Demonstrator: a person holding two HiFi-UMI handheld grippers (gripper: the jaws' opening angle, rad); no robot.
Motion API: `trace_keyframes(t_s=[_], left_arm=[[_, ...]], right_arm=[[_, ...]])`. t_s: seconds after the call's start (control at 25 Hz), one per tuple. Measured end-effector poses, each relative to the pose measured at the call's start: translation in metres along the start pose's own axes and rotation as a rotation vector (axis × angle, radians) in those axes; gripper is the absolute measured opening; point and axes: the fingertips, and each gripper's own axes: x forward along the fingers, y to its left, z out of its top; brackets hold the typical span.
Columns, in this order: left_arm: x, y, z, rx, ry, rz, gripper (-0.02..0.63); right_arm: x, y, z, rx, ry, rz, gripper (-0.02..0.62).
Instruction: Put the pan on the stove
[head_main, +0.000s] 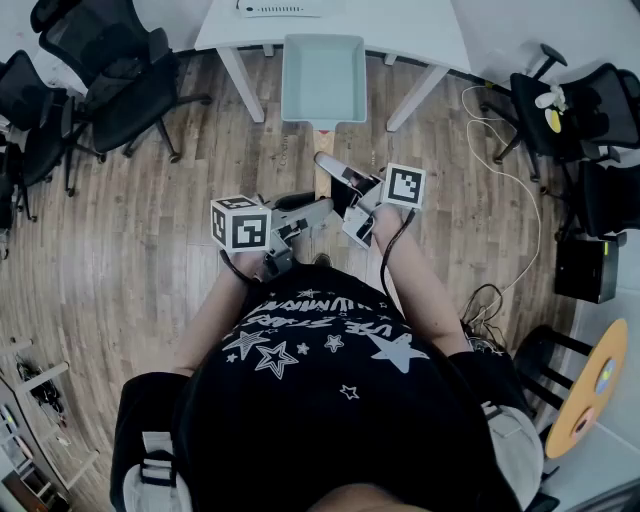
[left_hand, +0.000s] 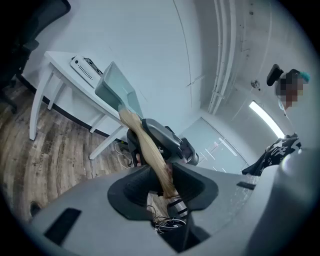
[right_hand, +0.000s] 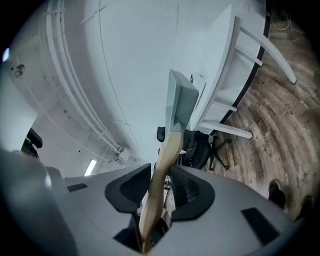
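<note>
Both grippers hold the pan by its wooden handle. In the head view the left gripper (head_main: 318, 208) and the right gripper (head_main: 335, 172) meet at frame centre. The pale green pan (head_main: 322, 78) is up in the air at upper centre, in front of the white table (head_main: 420, 30). No stove can be made out for certain.

In the left gripper view the jaws are clamped on the handle (left_hand: 150, 150) near its end. The pan (left_hand: 117, 87) sits at centre left, and the right gripper (left_hand: 165, 137) grasps the handle further up. A flat white device (left_hand: 85, 70) lies on the table at upper left; whether it is the stove I cannot tell.

In the right gripper view the jaws pinch the handle (right_hand: 160, 170), with the pan (right_hand: 180, 105) above centre.

My reading is that the pickup is done. Carrying the pan to the stove and setting it down are left.
</note>
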Motion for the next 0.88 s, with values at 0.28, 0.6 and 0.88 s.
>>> trace_keyframes(t_s=[0.28, 0.6, 0.88], left_arm=[[0.0015, 0.0005, -0.0014, -0.008, 0.004, -0.007, 0.138], [0.0036, 0.0027, -0.0022, -0.008, 0.009, -0.010, 0.138], [0.0011, -0.0008, -0.0007, 0.001, 0.011, -0.016, 0.138]], right_arm=[[-0.0016, -0.0018, -0.0003, 0.004, -0.002, -0.006, 0.123], [-0.0036, -0.0055, 0.0015, -0.001, -0.015, -0.008, 0.123], [-0.0027, -0.0006, 0.0002, -0.010, -0.004, -0.012, 0.124]])
